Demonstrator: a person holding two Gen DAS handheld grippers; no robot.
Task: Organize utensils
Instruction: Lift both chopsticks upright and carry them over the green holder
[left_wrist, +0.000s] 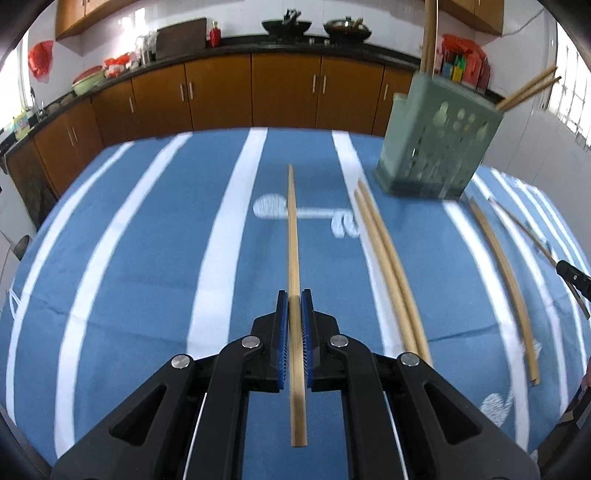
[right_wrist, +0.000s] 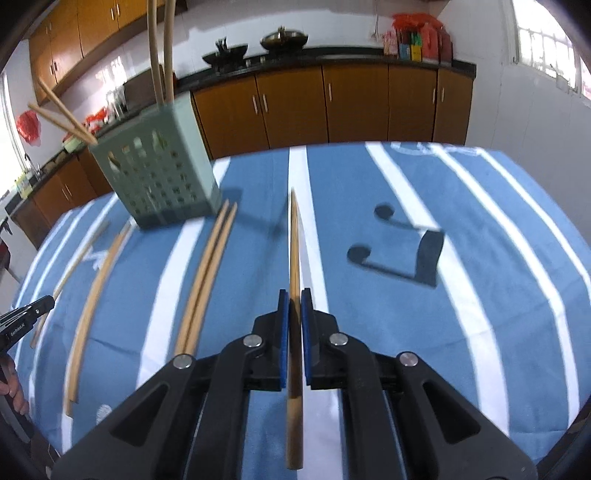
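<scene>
My left gripper (left_wrist: 294, 295) is shut on a bamboo chopstick (left_wrist: 293, 229) that points forward over the blue striped tablecloth (left_wrist: 147, 258). My right gripper (right_wrist: 294, 295) is shut on another chopstick (right_wrist: 294, 243), also pointing forward. A green perforated utensil holder (left_wrist: 436, 147) stands at the back right in the left wrist view and at the back left in the right wrist view (right_wrist: 162, 170); several chopsticks stick out of it. A pair of chopsticks (left_wrist: 388, 258) lies on the cloth beside it, also in the right wrist view (right_wrist: 207, 273). More loose chopsticks (left_wrist: 506, 280) lie farther right.
The right gripper's tip (left_wrist: 572, 280) shows at the right edge of the left wrist view; the left gripper's tip (right_wrist: 26, 314) shows at the left edge of the right wrist view. Brown kitchen cabinets (left_wrist: 288, 88) with woks on the counter stand behind the table.
</scene>
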